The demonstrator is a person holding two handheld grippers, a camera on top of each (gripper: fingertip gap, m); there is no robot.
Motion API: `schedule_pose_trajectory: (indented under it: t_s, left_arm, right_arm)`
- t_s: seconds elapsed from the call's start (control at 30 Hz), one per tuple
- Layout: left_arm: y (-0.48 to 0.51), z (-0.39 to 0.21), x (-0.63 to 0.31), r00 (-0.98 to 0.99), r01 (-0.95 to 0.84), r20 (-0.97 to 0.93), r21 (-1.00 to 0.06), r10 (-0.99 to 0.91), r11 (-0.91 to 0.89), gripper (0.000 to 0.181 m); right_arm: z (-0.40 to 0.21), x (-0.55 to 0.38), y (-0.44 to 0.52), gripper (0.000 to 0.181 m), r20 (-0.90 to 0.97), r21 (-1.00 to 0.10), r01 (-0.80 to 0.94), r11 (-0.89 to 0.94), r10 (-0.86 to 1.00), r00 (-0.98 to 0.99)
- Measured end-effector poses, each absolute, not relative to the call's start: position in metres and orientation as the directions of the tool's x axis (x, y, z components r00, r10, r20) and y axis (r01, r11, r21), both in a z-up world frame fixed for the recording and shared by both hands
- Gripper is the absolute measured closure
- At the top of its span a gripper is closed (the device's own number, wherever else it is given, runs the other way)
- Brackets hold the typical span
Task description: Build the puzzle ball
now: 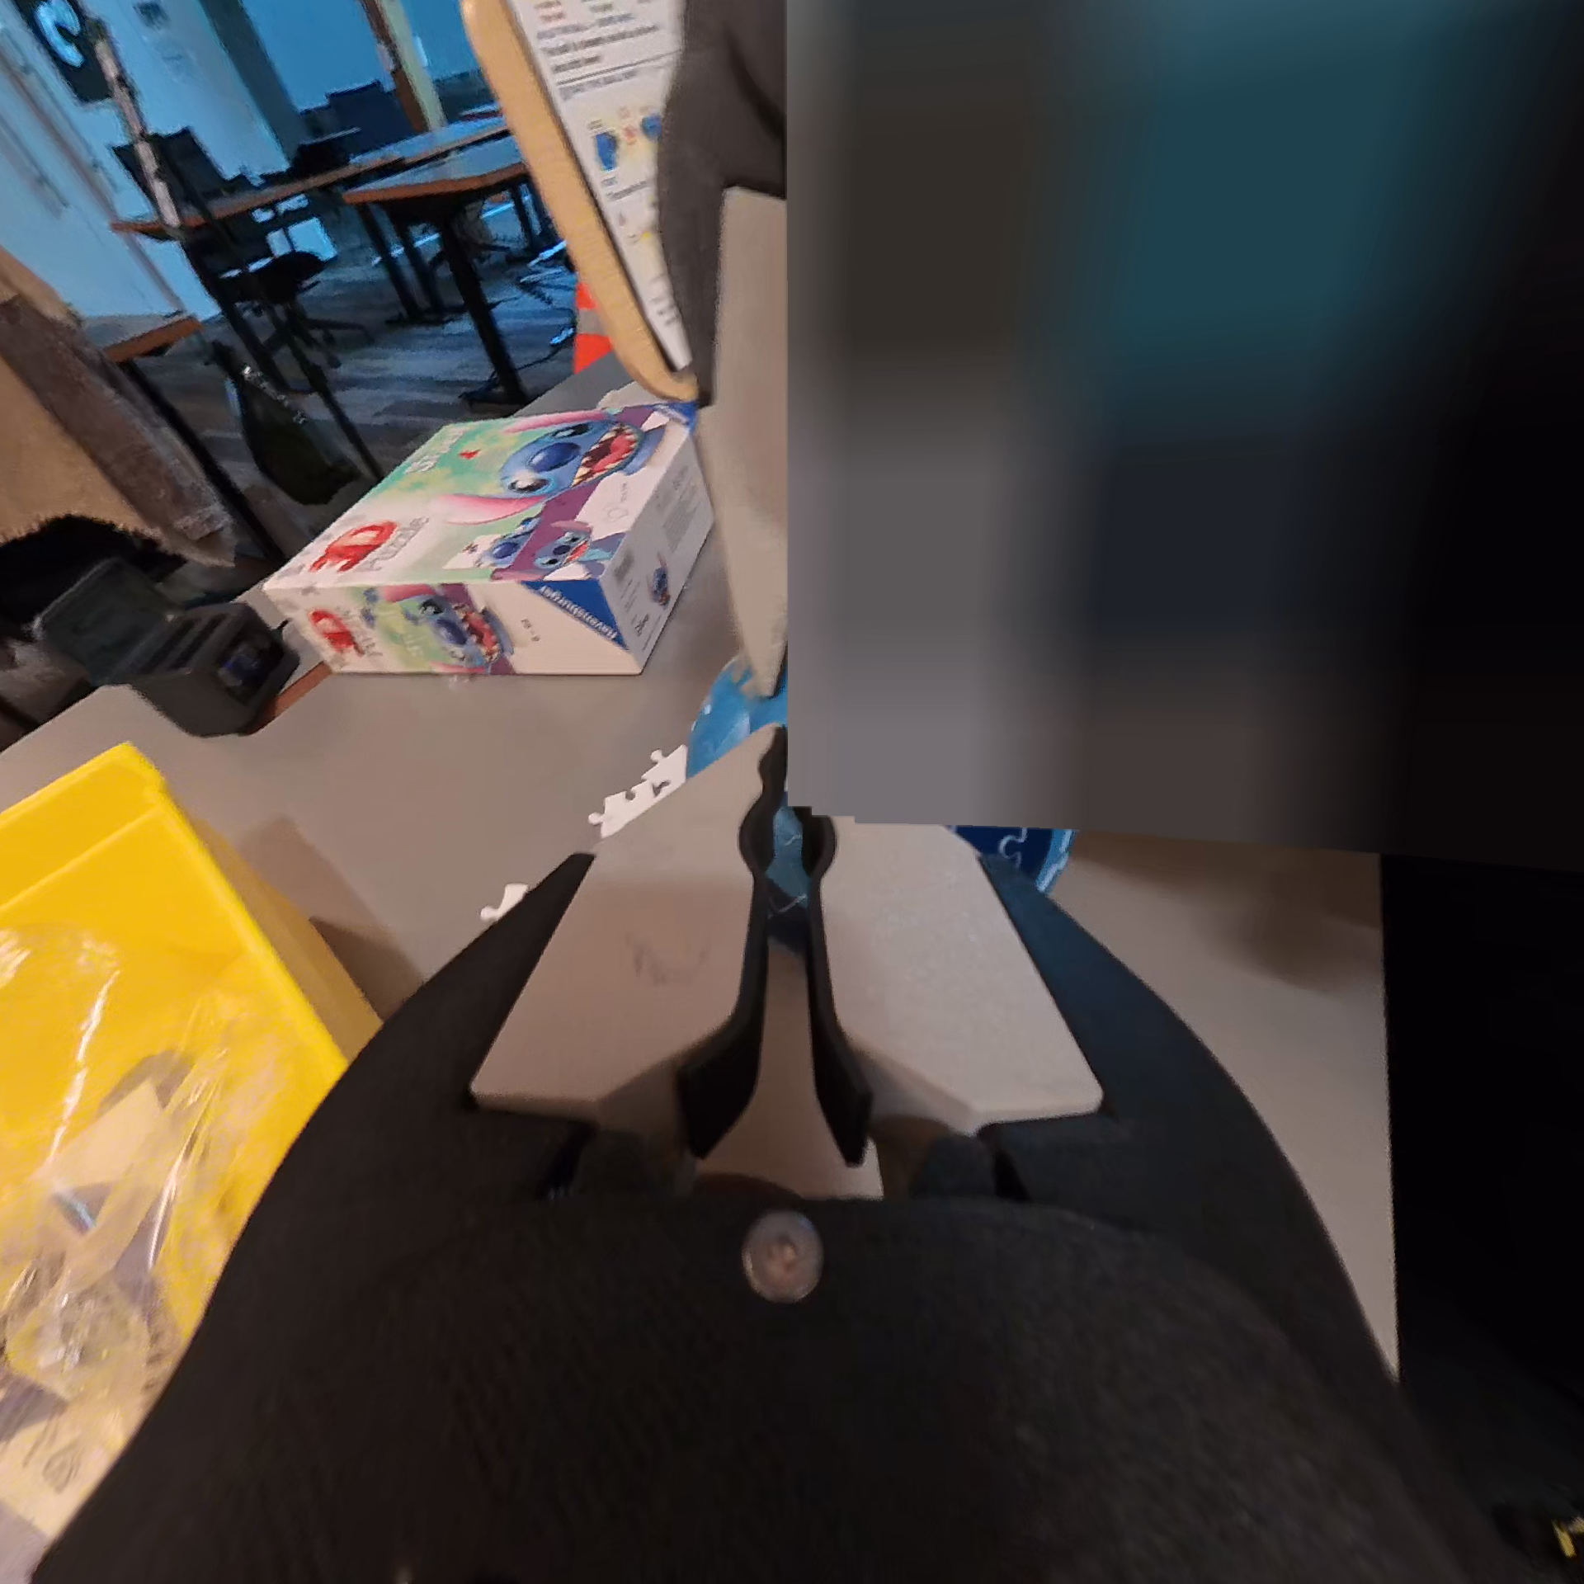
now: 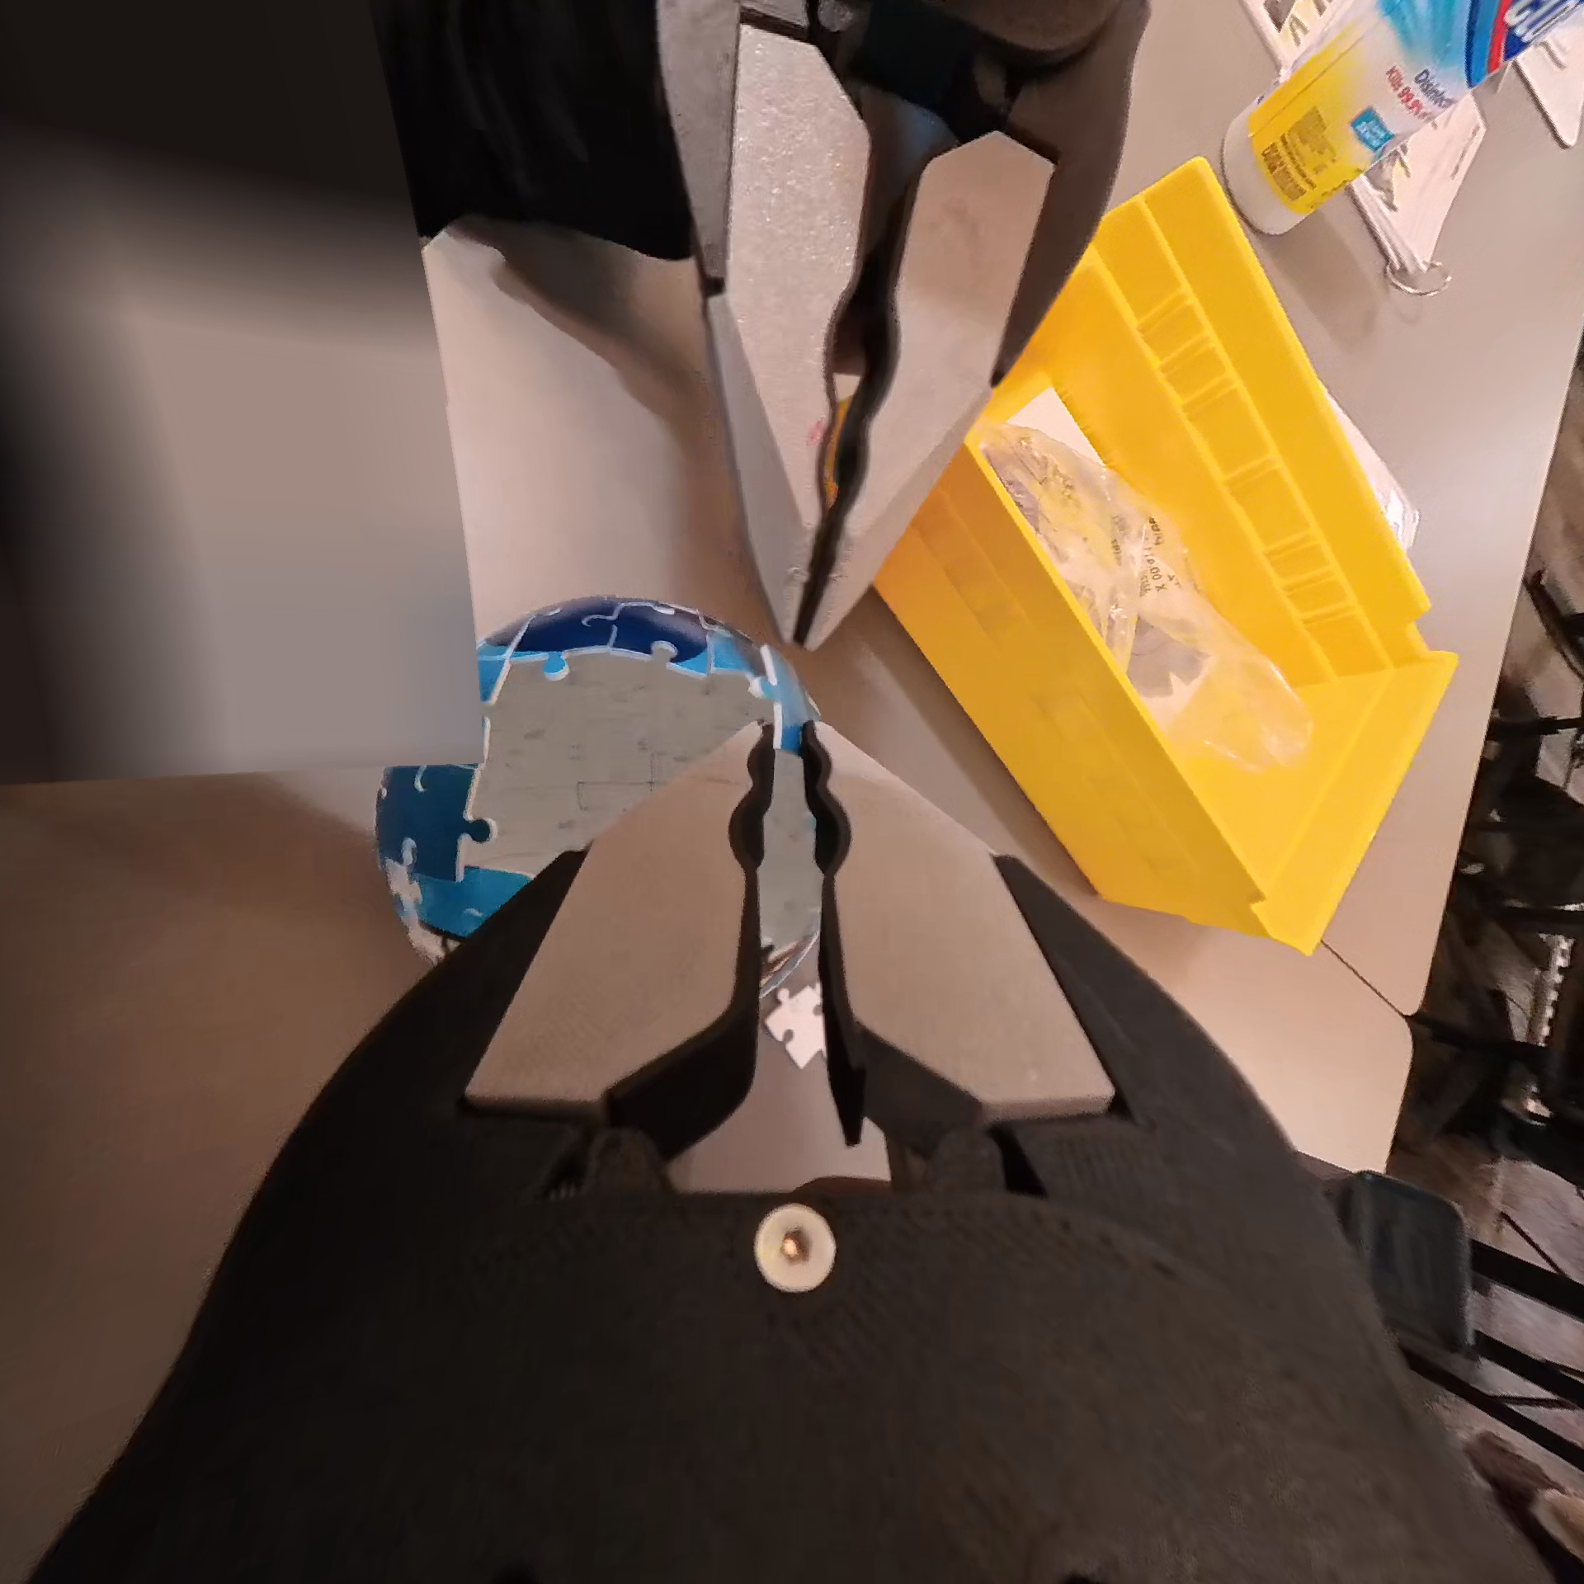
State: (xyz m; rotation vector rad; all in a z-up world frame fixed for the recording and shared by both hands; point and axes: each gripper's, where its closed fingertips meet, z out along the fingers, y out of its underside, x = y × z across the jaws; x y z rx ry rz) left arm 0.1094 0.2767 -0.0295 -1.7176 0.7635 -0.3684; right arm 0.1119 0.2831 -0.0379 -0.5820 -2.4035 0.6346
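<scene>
The partly built blue puzzle ball [image 2: 591, 729] stands on the grey table [image 2: 566, 411], its open side showing the grey inside. My right gripper [image 2: 784, 737] is shut on the ball's wall at its right rim. My left gripper [image 2: 804, 630] comes from the far side, shut and empty, its tips just off the ball's upper right edge. In the left wrist view my left gripper [image 1: 782, 806] points at the blue ball [image 1: 729, 729], much of it hidden by a blurred patch. A loose white puzzle piece [image 2: 797, 1024] lies under my right fingers.
A yellow bin [image 2: 1200, 411] holding a clear plastic bag [image 2: 1140, 583] stands right of the ball and shows in the left wrist view [image 1: 129, 900]. The puzzle box [image 1: 514, 549], white loose pieces [image 1: 643, 793], a black device [image 1: 214, 669] and a wipes canister [image 2: 1337, 111] lie around. The tips of both grippers are at nearly the same place. Left tips and right tips are each some 20 centimetres from the loose white puzzle piece [image 2: 797, 1024].
</scene>
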Motion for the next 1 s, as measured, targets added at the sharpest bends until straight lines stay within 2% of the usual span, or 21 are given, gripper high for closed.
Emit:
schedule_pose_trajectory:
  t_s: [0.2,0.43,1.0]
  left_arm:
    - [0.277,-0.039,0.106,0.75,-0.287,-0.095,-0.938,-0.655,-0.193,0.181]
    - [0.275,-0.039,0.105,0.746,-0.282,-0.088,-0.94,-0.661,-0.193,0.181]
    - [0.282,-0.046,0.108,0.744,-0.273,-0.062,-0.937,-0.665,-0.218,0.181]
  right_arm:
    - [-0.041,0.112,0.281,0.178,0.495,-0.503,0.203,0.84,0.473,-0.729]
    - [-0.045,0.115,0.277,0.177,0.625,-0.375,0.108,0.921,0.338,-0.703]
    - [-0.048,0.116,0.279,0.177,0.672,-0.325,0.035,0.945,0.257,-0.694]
